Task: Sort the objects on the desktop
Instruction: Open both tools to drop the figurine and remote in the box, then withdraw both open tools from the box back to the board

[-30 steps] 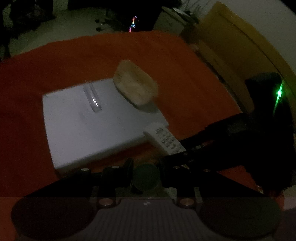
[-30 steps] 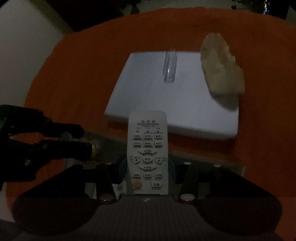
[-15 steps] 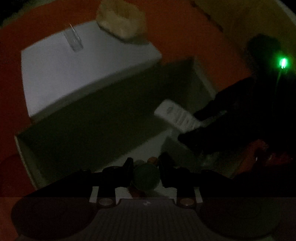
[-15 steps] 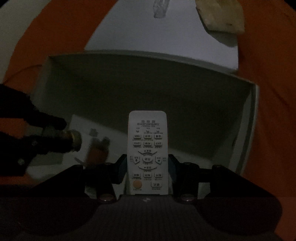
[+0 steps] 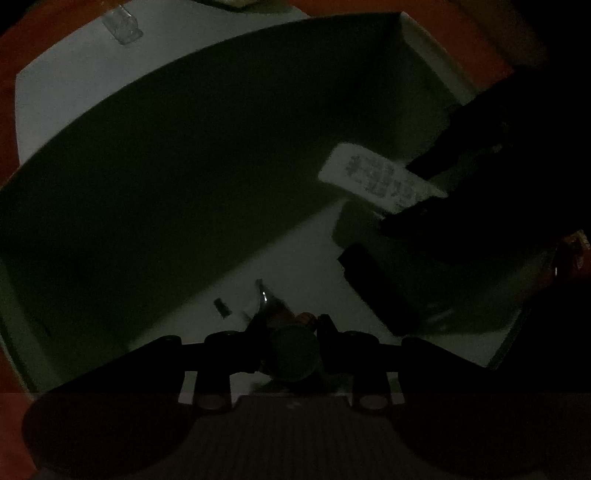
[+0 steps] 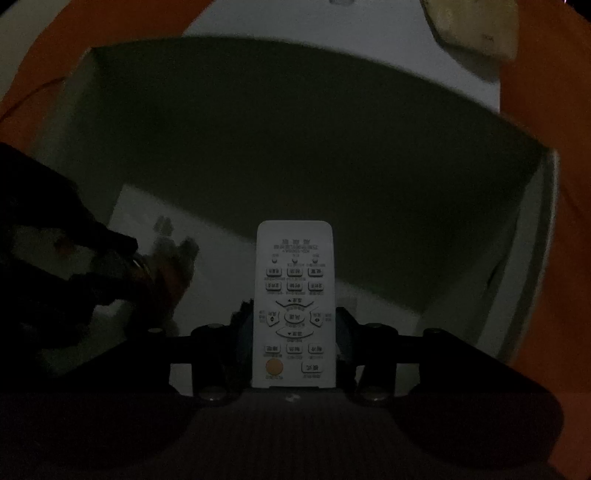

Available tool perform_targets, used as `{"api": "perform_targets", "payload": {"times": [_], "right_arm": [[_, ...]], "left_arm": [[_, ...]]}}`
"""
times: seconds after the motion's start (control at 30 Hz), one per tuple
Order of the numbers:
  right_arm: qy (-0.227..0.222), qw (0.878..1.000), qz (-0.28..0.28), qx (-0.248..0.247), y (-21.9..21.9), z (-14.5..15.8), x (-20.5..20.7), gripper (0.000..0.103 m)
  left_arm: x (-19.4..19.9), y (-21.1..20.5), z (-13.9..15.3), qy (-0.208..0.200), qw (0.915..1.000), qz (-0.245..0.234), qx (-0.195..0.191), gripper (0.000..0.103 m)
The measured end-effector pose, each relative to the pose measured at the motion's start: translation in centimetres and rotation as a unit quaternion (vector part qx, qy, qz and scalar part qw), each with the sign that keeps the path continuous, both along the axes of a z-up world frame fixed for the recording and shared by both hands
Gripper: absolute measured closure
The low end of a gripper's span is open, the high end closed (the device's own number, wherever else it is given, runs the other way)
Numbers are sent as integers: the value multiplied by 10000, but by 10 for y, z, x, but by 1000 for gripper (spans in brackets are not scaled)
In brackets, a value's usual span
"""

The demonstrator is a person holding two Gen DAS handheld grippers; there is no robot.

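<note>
Orange tablecloth (image 6: 546, 92) — dim, creased

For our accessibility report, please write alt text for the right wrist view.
The right gripper holds a white remote control over a deep white box on orange cloth. The left gripper reaches in at left, holding something dim.

remote control (image 6: 294, 302): showing matt white plastic with raised rubbery-looking buttons
storage box (image 6: 546, 221): looking like smooth, matt white plastic or card; cannot tell which
desk cover (image 6: 546, 110): appearing as soft, matt orange cloth
tube (image 5: 122, 24): showing clear, glossy plastic or glass
right hand-held gripper (image 6: 293, 325): showing matt black plastic
</note>
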State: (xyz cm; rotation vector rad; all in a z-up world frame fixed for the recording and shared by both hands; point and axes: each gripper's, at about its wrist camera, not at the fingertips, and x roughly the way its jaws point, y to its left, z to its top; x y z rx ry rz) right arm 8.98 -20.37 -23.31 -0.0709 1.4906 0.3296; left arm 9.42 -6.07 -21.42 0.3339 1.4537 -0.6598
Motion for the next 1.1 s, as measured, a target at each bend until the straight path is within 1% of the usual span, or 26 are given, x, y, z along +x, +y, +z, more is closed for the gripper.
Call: {"api": "perform_targets", "payload": {"times": [0.07, 0.3, 0.53, 0.67, 0.87, 0.9, 0.97, 1.1], "right_arm": [[6, 10000, -16, -69, -1, -5, -2, 54], [73, 9999, 5, -138, 2, -15, -6, 54], [126, 9997, 74, -185, 6, -20, -6, 54], [157, 9996, 100, -210, 9, -24, -7, 54], [218, 9996, -73, -133, 5, -31, -6, 54], [194, 9997, -83, -121, 6, -31, -6, 52], [138, 9999, -76, -71, 5, -29, -5, 52], [73, 9998, -167, 74, 2, -19, -3, 52]], "left_arm": [[-1, -3, -1, -74, 10000, -43, 16, 78], [-1, -8, -5, -115, 9999, -52, 16, 77], [2, -12, -7, -82, 10000, -16, 26, 77], [5, -13, -9, -74, 9999, 76, 52, 72], [6, -12, -9, -121, 9998, 101, 117, 71], [6, -12, -10, -129, 9998, 110, 121, 69], [5, -12, -9, -153, 9997, 103, 130, 63], [6, -10, -6, -121, 9998, 118, 106, 62]]}}
